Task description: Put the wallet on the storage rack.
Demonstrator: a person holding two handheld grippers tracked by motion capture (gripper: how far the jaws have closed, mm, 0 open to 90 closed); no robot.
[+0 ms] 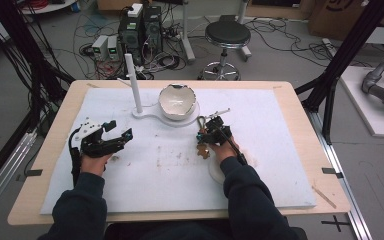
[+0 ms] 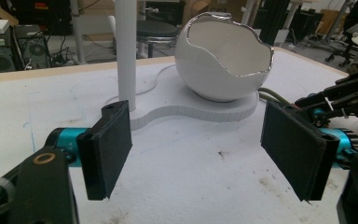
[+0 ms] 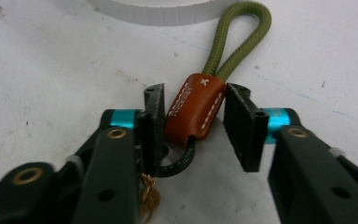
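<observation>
White mat (image 1: 280,185) covers table. Stand w/ post (image 1: 133,82) & cracked-egg bowl (image 1: 177,101) at far centre. L gripper (image 1: 114,139) hovers near-left, jaws spread, empty. R gripper (image 3: 195,123) closes around keychain's brown leather tab (image 3: 193,109), olive cord loop (image 3: 237,35) pointing toward stand.

Mat (image 1: 260,185) lies on the table (image 1: 300,100), covering most of its top. Stand base (image 1: 152,116) sits on the mat at the far middle — post (image 1: 133,82) upright on its left end, bowl (image 1: 177,101) on its right end. Keychain (image 1: 201,135) lies flat on the mat just before and right of the bowl, its cord loop (image 3: 235,39) toward the base. Right gripper (image 1: 211,134) over the keychain, jaws either side of its tab (image 3: 193,107). Left gripper (image 1: 114,134) well left of it, above the mat. Stool (image 1: 226,37) on the floor behind the table.
</observation>
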